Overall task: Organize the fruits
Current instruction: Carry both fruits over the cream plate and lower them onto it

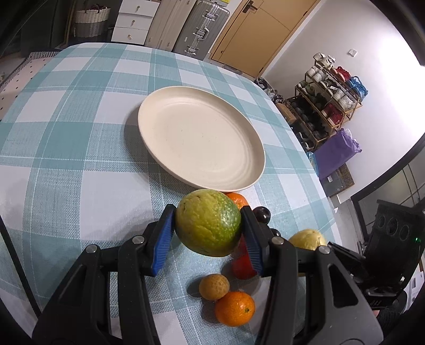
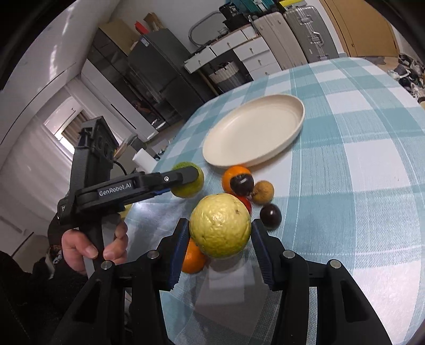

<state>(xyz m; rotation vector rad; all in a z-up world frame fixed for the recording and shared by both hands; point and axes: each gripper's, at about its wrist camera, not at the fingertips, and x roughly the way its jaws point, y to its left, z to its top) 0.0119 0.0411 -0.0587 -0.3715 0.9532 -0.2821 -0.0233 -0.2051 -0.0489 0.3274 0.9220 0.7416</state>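
My left gripper [image 1: 208, 224] is shut on a green guava [image 1: 208, 221] and holds it above the cloth, just short of the empty cream plate [image 1: 199, 138]. My right gripper [image 2: 219, 232] is shut on a yellow guava [image 2: 220, 225], lifted over the fruit pile. On the cloth lie two oranges [image 1: 235, 307] [image 2: 235, 175], a small tan fruit [image 1: 213, 286], a red fruit [image 1: 240, 265] and two dark plums [image 2: 270, 215] [image 2: 241, 183]. The left gripper and green guava also show in the right wrist view [image 2: 187, 183]. The plate shows there too [image 2: 252, 135].
The table has a teal and white checked cloth [image 1: 79, 159]. Its right edge drops to the floor by a shoe rack [image 1: 326, 100] and purple bag [image 1: 336, 151]. Suitcases [image 1: 199, 26] and drawers [image 1: 132, 21] stand beyond the far edge.
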